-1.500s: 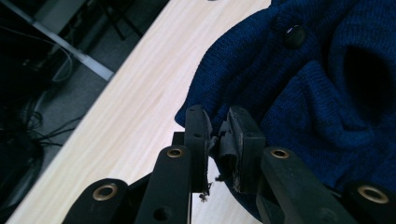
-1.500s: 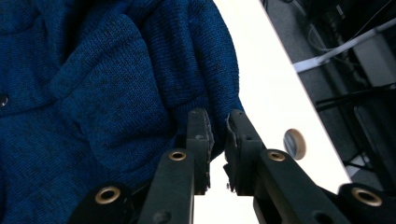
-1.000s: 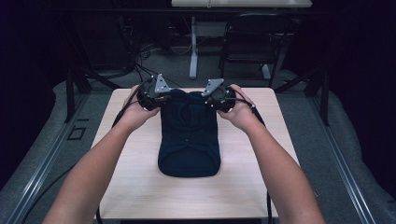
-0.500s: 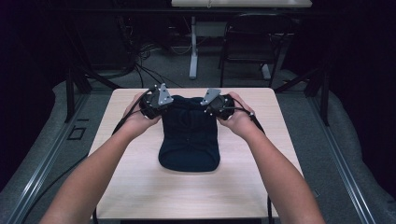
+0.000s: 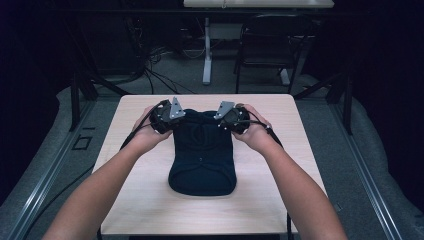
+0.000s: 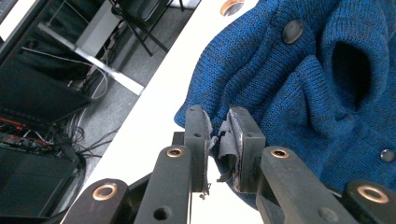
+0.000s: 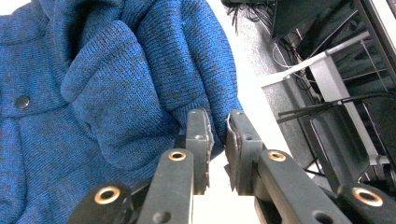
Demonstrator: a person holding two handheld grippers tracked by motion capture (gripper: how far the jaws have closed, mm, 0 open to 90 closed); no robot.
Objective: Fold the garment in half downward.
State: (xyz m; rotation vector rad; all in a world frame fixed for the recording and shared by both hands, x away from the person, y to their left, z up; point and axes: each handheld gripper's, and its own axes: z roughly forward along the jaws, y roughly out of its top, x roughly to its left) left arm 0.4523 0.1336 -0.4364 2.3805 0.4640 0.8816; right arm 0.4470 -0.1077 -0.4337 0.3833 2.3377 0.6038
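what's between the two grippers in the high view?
The far end of the blue knit sweater spans the stretch between the left gripper and right gripper; both gripper views show sweater at the jaws.

Counter (image 5: 150, 200): pale wood-grain top, squarish, standing on grey floor (image 5: 370, 150). One item lies directly on it: a dark blue knitted garment (image 5: 202, 160), centred left to right, stretching from near the far edge toward the middle, rounded end nearest the person. Knit shows dark buttons (image 6: 292, 31). A round hole (image 6: 230, 5) sits in the counter top beyond the garment.
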